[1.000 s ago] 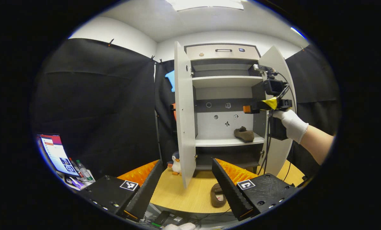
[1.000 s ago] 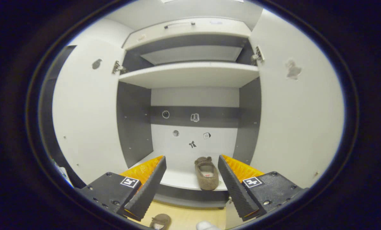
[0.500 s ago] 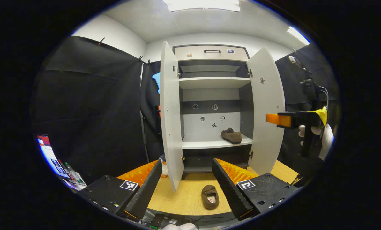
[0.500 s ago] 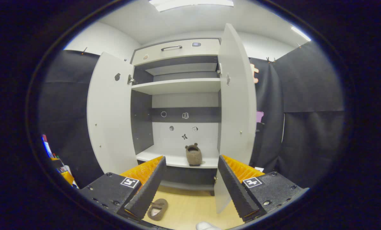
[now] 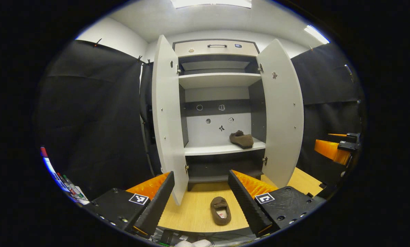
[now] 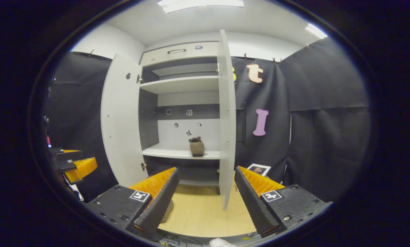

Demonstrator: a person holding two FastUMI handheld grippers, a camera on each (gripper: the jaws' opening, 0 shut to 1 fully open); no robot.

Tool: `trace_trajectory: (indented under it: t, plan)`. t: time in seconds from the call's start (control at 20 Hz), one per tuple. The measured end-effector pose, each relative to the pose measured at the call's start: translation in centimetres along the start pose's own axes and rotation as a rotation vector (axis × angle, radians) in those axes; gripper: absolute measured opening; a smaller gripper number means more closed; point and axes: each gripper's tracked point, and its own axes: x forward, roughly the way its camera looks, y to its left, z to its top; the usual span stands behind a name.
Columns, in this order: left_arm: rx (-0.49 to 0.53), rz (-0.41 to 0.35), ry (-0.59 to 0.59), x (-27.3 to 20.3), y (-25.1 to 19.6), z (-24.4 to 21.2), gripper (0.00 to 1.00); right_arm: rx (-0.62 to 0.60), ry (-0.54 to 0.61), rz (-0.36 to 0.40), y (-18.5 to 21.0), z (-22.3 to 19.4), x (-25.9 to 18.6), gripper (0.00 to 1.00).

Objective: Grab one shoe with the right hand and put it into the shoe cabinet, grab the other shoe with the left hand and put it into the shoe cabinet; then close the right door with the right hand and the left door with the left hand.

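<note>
Shoe cabinet (image 5: 218, 103) doors stand wide as the job reaches its second pickup, by the look of it: the left gripper (image 5: 201, 192), jaws spread and holding nothing, hovers above the pale wooden table (image 5: 198, 212), its ridged, sawtooth-edged fingers (image 5: 157, 199) framing the brown slipper-like shoe on the table (image 5: 220, 215) at six o'clock in the left gripper view. That shoe lies sole down, opening up, soft and fuzzy in texture, apart from both fingers. Its mate, the shoe on the shelf (image 5: 241, 139), sits toward the right side of the cabinet's lower white shelf (image 5: 208, 149), suggesting the right hand's half of the loading is done. The right gripper (image 6: 206, 192), likewise open and empty, hangs back from the cabinet; from its view the right door (image 6: 225, 116) shows edge-on at twelve o'clock and the left door (image 6: 121, 116) at ten. In the left gripper view it appears at three o'clock. The likely next move calls for lowering the left gripper over the table shoe, pinching its soft upper, and lifting it past the smooth, flat white door panels onto the shelf beside its partner before either door swings shut.
</note>
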Motion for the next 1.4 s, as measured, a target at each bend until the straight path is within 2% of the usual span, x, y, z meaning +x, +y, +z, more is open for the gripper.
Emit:
trace_trajectory:
  t: [0.15,0.5,0.8,1.1,1.4]
  plan:
    - [-0.012,-0.009,0.028,2.2,-1.0,-2.0,0.96,-0.009,0.018,-0.012,-1.2,0.1,0.4,1.0]
    - [-0.075,-0.06,0.212,7.4,-3.0,-12.7,0.96,-0.055,0.095,-0.037,-3.0,-1.2,1.0,1.0]
    - [-0.04,-0.081,0.428,11.5,-3.4,-25.4,0.97,-0.04,0.148,-0.093,-4.5,-2.0,1.1,1.0]
    - [-0.001,-0.114,0.55,16.9,-4.1,-33.1,0.97,-0.048,0.196,-0.16,-6.0,-3.1,0.0,1.0]
    - [0.016,-0.114,0.626,21.7,-3.9,-38.4,0.97,-0.031,0.223,-0.234,-7.8,-3.4,0.0,1.0]
